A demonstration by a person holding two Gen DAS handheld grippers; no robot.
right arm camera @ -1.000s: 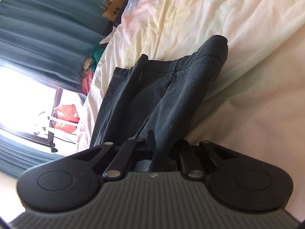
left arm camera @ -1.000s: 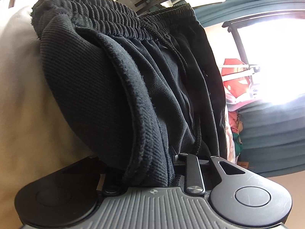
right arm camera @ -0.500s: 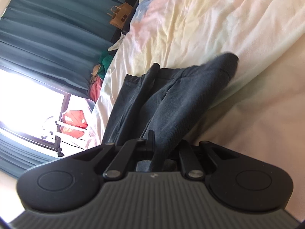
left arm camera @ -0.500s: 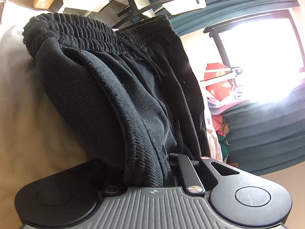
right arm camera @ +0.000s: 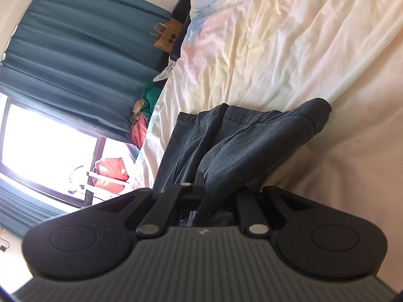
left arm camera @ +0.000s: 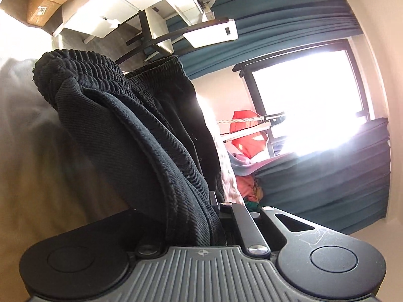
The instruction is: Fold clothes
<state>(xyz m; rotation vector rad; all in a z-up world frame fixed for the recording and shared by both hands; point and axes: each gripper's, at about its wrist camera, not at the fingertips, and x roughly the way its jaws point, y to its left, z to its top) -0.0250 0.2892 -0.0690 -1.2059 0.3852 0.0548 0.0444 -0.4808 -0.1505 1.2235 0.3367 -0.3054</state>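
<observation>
Black ribbed cotton fills the left wrist view: the shorts [left arm camera: 131,136] run straight out from the left gripper [left arm camera: 201,229], whose fingers are clamped tight on a thick hemmed fold of them. At the far end sits the gathered elastic waistband [left arm camera: 100,73], so the long axis of the garment lies along the line the fingers point, away from the hand.

Over on the other side, the right gripper [right arm camera: 201,196] is pinched shut on the same shorts [right arm camera: 226,146], on a thinner fold this time, with a stitched hem [right arm camera: 252,115] showing farthest from it. Both hands have a hold, then, one at each near corner (neither is nearer than the other, as far as I can judge), and the cloth hangs between them and the bed [right arm camera: 289,50], its far part draped on the pale sheet.

My guess is the coming move is a carry-over: near edge taken forward to meet the far edge. Room looks generous. Wrinkled sheet stretches well beyond the hem in the right view, with nothing lying on it there. The bed's edge runs along the window side, where a heap of coloured clothes [right arm camera: 146,110] sits near the teal curtain [right arm camera: 75,50], so drifting that way is the thing to avoid.
</observation>
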